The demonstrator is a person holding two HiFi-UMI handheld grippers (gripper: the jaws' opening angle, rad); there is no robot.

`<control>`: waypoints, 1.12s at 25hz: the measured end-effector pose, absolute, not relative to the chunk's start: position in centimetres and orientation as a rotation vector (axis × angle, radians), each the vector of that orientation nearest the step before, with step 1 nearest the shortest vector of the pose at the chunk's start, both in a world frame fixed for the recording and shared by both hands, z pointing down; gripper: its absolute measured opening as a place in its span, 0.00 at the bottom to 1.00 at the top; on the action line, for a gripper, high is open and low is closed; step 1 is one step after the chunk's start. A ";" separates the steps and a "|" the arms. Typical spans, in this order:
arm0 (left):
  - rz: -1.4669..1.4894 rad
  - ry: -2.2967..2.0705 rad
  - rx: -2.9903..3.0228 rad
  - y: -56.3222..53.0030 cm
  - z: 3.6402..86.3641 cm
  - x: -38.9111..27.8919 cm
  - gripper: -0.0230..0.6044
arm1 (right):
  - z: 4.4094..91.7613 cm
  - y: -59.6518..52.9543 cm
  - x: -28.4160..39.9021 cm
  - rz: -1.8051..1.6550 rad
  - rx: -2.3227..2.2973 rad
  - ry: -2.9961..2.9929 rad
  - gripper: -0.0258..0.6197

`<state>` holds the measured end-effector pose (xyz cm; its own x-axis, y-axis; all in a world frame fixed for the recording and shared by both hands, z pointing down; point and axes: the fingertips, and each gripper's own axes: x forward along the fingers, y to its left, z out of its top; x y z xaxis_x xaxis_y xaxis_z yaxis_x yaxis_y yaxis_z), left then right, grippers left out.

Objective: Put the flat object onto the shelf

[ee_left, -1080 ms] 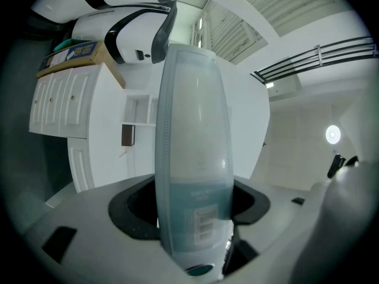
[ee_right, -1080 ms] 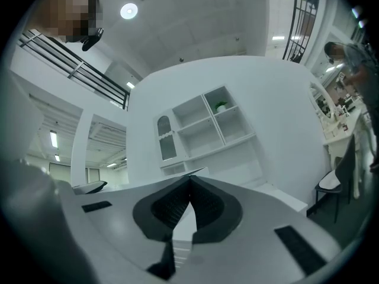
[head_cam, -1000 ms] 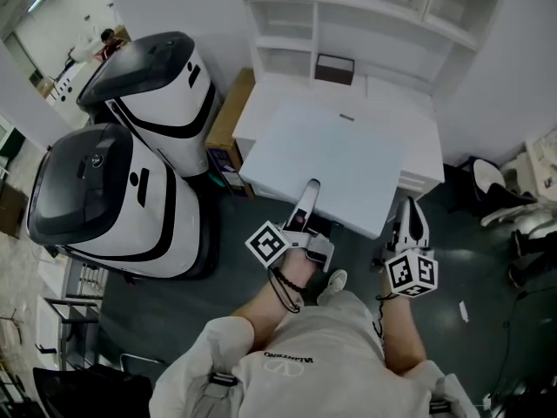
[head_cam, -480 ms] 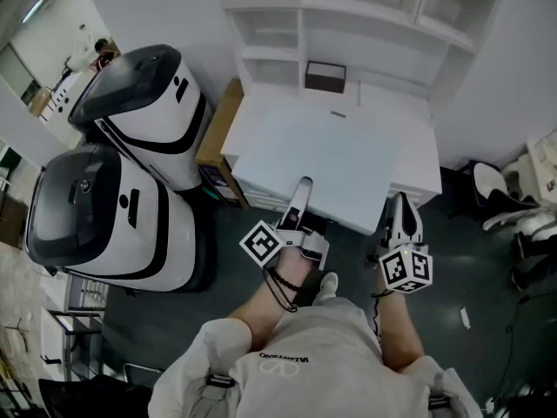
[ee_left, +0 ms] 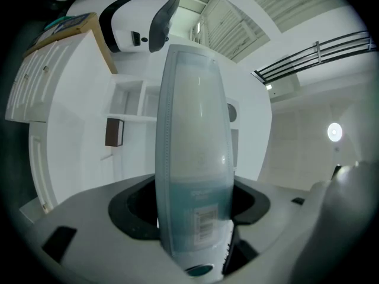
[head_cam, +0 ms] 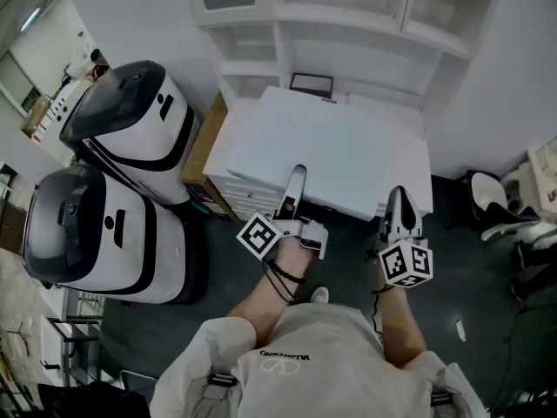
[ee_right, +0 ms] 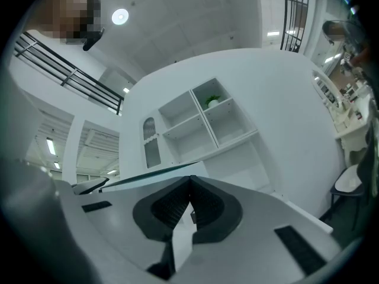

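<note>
Holding the flat board (head_cam: 322, 155) up in the air, both claws grip its near edge. The job is only partly done. The board is lifted and sits over the white bench (head_cam: 228, 190), close to the shelf (head_cam: 348, 16). It is not on the shelf yet, so it has to be moved forward and set down there.

At the far left stand two big round machines (head_cam: 130, 116), white and black, smooth and shiny. The left claw (head_cam: 296, 185) pinches the board near the middle of the near edge. In the left gripper view the board (ee_left: 192, 158) looks thin, pale and smooth, with a small sticker on it. A little dark box (head_cam: 311, 84) sits by the back edge of the bench. The right claw (head_cam: 398, 207) is pressed together on the board's near right corner, I think. The shelf is white, hard and made of square holes.
</note>
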<state>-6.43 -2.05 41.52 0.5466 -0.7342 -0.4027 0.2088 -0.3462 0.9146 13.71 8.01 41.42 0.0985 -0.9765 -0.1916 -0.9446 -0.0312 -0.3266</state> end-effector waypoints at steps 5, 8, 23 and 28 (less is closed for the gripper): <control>-1.073 -0.458 1.645 -3.8 41.1 -3.6 0.53 | 41.6 6.0 16.5 -0.131 -2.000 1.902 0.06; -1.072 -0.466 1.642 -4.7 41.1 -2.6 0.53 | 42.2 4.9 17.3 -0.157 -1.993 1.911 0.06; -1.091 -0.411 1.653 -13.4 38.1 1.2 0.53 | 42.4 -2.4 20.2 -0.150 -2.030 1.885 0.06; -1.092 -0.360 1.663 -17.7 35.5 2.9 0.53 | 40.8 -6.4 21.2 -0.121 -2.033 1.854 0.06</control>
<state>2.94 -17.74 35.47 0.5353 -0.6967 -0.4776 0.2756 -0.3903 0.8784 21.25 -6.41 40.76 0.1238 -0.9736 -0.1916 -0.9403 -0.0534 -0.3360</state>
